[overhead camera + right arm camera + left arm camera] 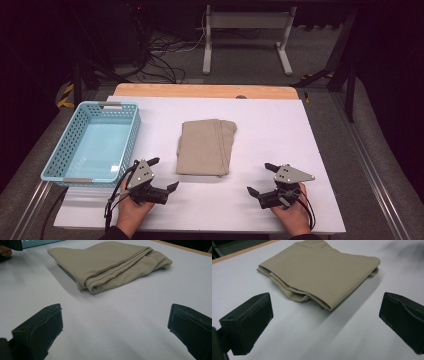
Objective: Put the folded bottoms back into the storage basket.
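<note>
A folded beige cloth (205, 146) lies flat in the middle of the white table top (270, 125). My left gripper (163, 174) rests near the front edge, just left of the cloth's near corner, with its jaws wide apart and nothing between them. My right gripper (262, 179) sits at the front right, also open and empty, a short way from the cloth. The left gripper view shows the cloth (322, 275) close ahead between the spread jaws. In the right gripper view the cloth (110, 262) lies farther ahead.
A light blue plastic basket (95, 142) stands empty at the table's left side, just behind my left hand. A wooden board edge (200, 90) runs along the table's far side. Cables and a white frame stand on the floor beyond.
</note>
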